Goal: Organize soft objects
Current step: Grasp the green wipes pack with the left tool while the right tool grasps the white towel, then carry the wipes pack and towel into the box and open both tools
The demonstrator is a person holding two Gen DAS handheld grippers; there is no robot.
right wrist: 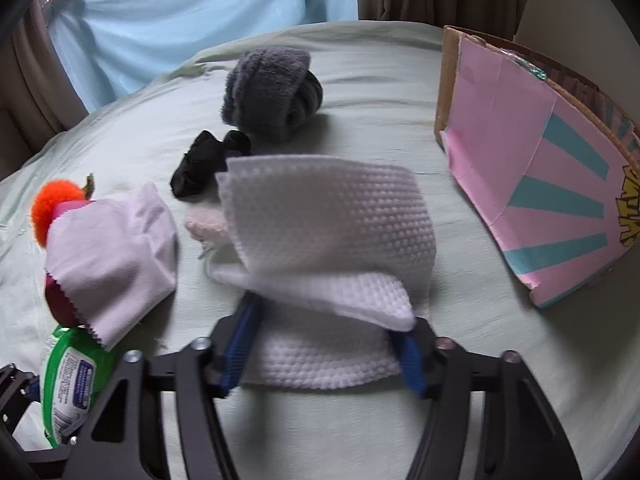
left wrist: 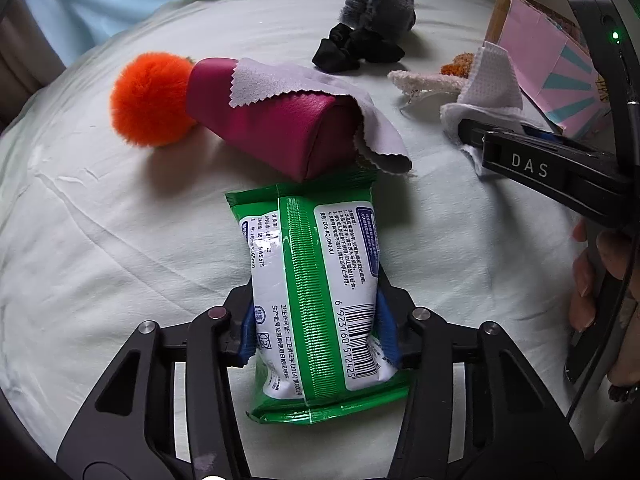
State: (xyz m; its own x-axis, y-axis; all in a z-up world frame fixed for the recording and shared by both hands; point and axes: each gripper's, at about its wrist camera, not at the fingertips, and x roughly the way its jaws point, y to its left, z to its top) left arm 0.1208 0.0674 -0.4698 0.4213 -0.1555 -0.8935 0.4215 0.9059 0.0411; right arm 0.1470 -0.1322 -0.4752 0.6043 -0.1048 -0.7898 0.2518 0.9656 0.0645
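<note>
My left gripper is shut on a green and white wet-wipes pack, held just over the pale green bedsheet; the pack also shows in the right wrist view. My right gripper has its blue pads on both sides of a folded white textured cloth, which stands up between them; it shows in the left wrist view too. A magenta pouch lies ahead with a lilac lens cloth draped on it and an orange pom-pom behind.
A grey fluffy rolled item and a black scrunchie lie farther back. A cream knitted piece lies behind the white cloth. A pink and teal cardboard box stands at the right. Blue curtain behind the bed.
</note>
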